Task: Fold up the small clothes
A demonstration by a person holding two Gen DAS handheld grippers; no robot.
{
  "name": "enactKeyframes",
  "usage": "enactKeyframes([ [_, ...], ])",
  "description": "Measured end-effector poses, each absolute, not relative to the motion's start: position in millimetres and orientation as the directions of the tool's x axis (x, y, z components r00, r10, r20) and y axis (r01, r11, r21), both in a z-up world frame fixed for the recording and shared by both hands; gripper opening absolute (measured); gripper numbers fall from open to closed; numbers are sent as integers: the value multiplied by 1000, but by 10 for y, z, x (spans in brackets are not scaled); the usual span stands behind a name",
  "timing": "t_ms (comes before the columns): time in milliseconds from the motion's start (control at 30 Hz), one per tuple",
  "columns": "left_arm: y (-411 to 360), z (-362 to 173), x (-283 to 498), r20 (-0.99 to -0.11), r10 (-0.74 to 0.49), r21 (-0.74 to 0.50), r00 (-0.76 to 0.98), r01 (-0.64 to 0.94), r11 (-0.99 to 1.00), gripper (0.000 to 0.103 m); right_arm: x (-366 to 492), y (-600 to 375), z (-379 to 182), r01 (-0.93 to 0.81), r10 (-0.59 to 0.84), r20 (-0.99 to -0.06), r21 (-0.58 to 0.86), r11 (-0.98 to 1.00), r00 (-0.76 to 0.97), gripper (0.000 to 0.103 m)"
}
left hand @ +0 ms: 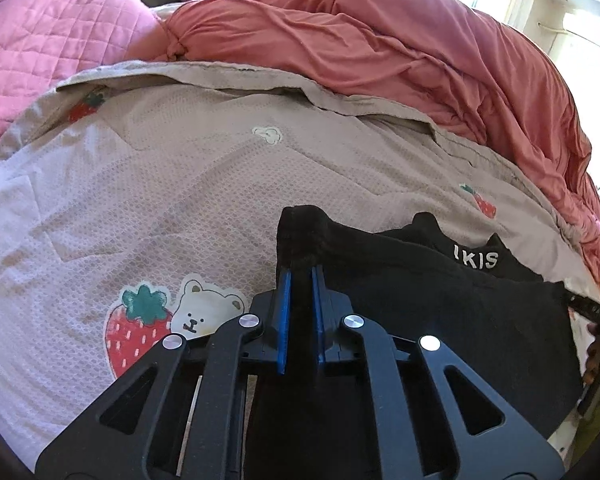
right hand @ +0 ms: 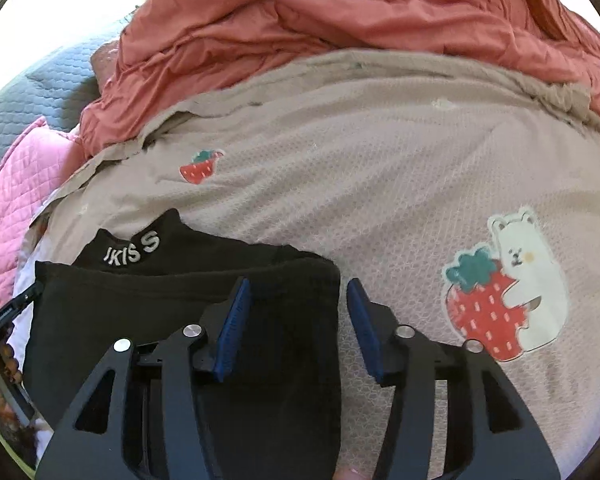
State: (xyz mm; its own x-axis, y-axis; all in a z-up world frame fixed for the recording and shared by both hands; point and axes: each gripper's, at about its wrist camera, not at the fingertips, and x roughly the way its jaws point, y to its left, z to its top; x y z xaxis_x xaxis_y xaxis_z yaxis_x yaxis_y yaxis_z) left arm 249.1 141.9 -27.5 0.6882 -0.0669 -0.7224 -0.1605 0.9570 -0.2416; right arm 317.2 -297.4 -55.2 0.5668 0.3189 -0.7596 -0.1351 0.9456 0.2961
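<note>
A small black garment [left hand: 440,300] with white lettering on its collar lies on a beige bedspread [left hand: 180,180]. My left gripper [left hand: 300,272] is shut on the garment's left corner, which bunches up between the blue pads. In the right wrist view the garment [right hand: 140,320] lies folded over, collar at the back. My right gripper [right hand: 298,286] is open, straddling the garment's right edge, left finger [right hand: 234,320] over the cloth, right finger [right hand: 362,320] over the bedspread [right hand: 400,160].
A crumpled red duvet [left hand: 380,40] lies along the back of the bed. A pink quilted pillow [left hand: 40,40] is at the far left. The bedspread has strawberry and bear prints [right hand: 508,288]. The other gripper's tip [right hand: 8,312] shows at the left edge.
</note>
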Motion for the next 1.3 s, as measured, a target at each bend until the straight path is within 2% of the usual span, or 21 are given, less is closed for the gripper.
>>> enactKeyframes([
  [67, 1408, -313, 2496, -731, -66, -233, 679, -158, 960, 3, 3149, -2979, -530, -141, 330, -748, 306, 941, 576, 15],
  [133, 1380, -296, 2483, -725, -58, -221, 687, -151, 964, 3, 3104, -2995, -451, -154, 333, -725, 304, 940, 603, 9],
  [300, 1356, 3, 2396, -648, -30, -215, 761, -145, 966, 3, 3044, -3037, -192, -184, 355, -648, 318, 930, 674, 8],
  [400, 1276, 111, 2393, -611, 22, -151, 792, -143, 978, 3, 3152, -3015, -223, -167, 331, -658, 301, 939, 676, 8],
  [467, 1207, 35, 2471, -626, 79, -64, 776, -152, 986, 3, 3231, -2995, -308, -150, 314, -678, 290, 945, 664, 8],
  [567, 1227, -204, 2599, -693, 106, -28, 713, -174, 984, 3, 3324, -2939, -520, -122, 286, -722, 272, 955, 630, 8],
  [667, 1243, -399, 2643, -732, 115, -12, 672, -182, 983, 4, 3327, -2923, -619, -98, 250, -743, 243, 965, 621, 13],
  [767, 1237, -390, 2633, -727, 119, -8, 676, -181, 984, 5, 3323, -2941, -617, -67, 212, -753, 218, 974, 623, 25],
  [900, 1261, -400, 2585, -733, 126, -10, 669, -196, 980, 13, 3280, -2970, -564, -46, 176, -757, 190, 981, 630, 36],
  [1100, 1269, -152, 2366, -698, 167, 9, 696, -225, 974, 19, 3017, -2965, -330, -69, 156, -714, 150, 986, 682, 37],
  [1167, 1278, -75, 2311, -691, 166, -2, 704, -232, 973, 30, 2935, -2964, -272, -79, 169, -703, 158, 984, 691, 46],
  [1200, 1283, -41, 2283, -690, 157, -18, 707, -233, 972, 32, 2877, -2963, -241, -86, 177, -695, 164, 983, 696, 46],
  [1300, 1273, 48, 2178, -679, 142, -51, 720, -238, 970, 47, 2719, -2946, -170, -105, 203, -679, 184, 977, 705, 46],
])
